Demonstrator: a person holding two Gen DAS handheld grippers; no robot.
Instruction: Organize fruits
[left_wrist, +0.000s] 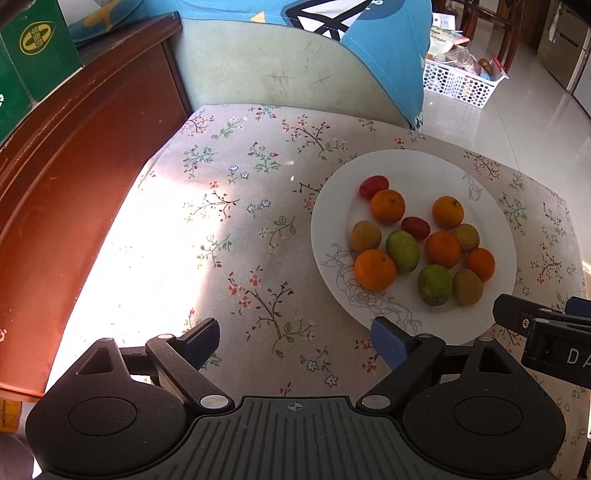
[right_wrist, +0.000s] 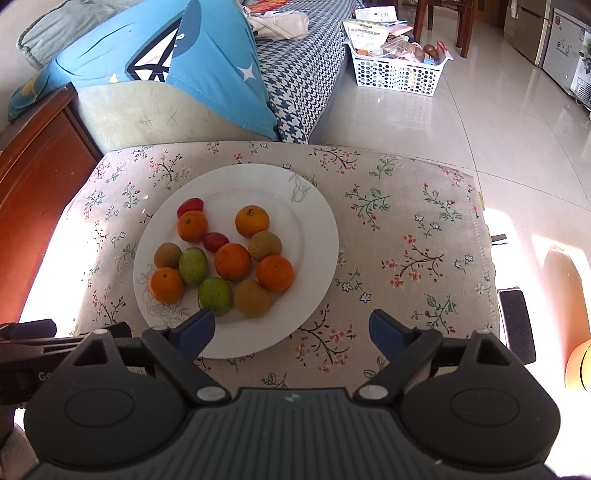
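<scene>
A white plate (left_wrist: 476, 177) (right_wrist: 314, 206) sits on a floral tablecloth (left_wrist: 236, 229) (right_wrist: 399, 229). It holds several oranges (left_wrist: 375, 269) (right_wrist: 232, 261), two green fruits (left_wrist: 402, 251) (right_wrist: 215, 296), several brown fruits (left_wrist: 365, 235) (right_wrist: 252, 297) and two red tomatoes (left_wrist: 373, 185) (right_wrist: 190, 206). My left gripper (left_wrist: 295, 341) is open and empty above the cloth, left of the plate's near rim. My right gripper (right_wrist: 291, 332) is open and empty over the plate's near right rim. The right gripper also shows in the left wrist view (left_wrist: 546, 325).
A dark wooden cabinet (left_wrist: 74, 177) (right_wrist: 33, 177) stands left of the table, with a green box (left_wrist: 33, 44) on it. A sofa with a blue cushion (left_wrist: 362, 48) (right_wrist: 173, 62) is behind. A white basket (left_wrist: 461, 83) (right_wrist: 397, 72) sits on the tiled floor.
</scene>
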